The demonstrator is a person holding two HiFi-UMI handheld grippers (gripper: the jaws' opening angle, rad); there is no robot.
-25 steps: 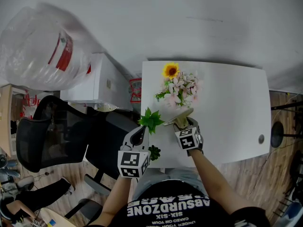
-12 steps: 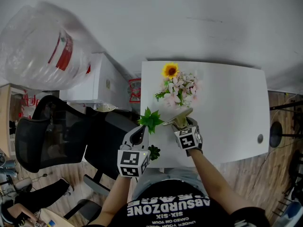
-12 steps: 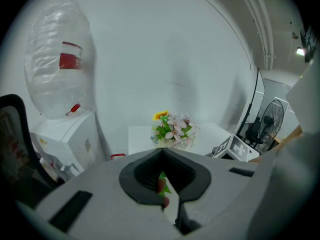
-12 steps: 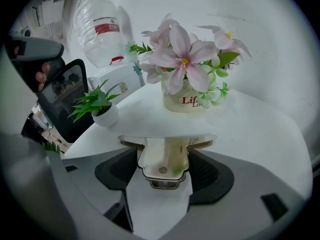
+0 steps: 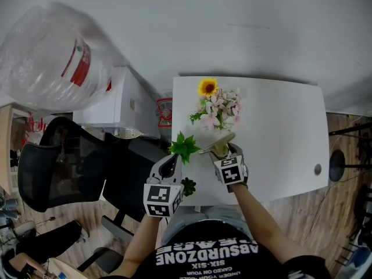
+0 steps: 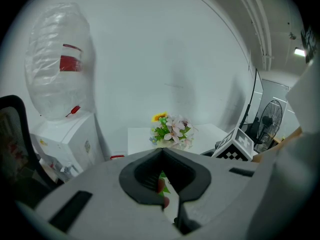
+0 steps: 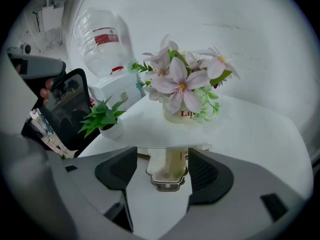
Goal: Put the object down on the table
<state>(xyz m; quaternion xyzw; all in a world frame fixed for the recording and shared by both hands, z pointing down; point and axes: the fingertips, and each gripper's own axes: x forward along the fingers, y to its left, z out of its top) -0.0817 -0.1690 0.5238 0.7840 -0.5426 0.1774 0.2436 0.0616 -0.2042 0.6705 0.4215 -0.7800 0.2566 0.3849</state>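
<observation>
My right gripper [image 5: 224,154] is shut on a scraper [image 5: 218,141] with a broad pale blade and a wood-coloured handle. It holds the scraper just above the near part of the white table [image 5: 279,132]. In the right gripper view the scraper's handle [image 7: 170,166] sits between the jaws, its metal end cap towards the camera and the blade level. My left gripper [image 5: 171,167] hangs off the table's left edge, its jaws together with nothing in them. It points at a small green potted plant [image 5: 185,147].
A pot of pink flowers and a sunflower [image 5: 216,109] stands at the table's back left. A second small dark plant [image 5: 189,186] sits at the near left corner. A black office chair [image 5: 70,167] and a water dispenser [image 5: 119,103] with its bottle [image 5: 52,63] stand to the left.
</observation>
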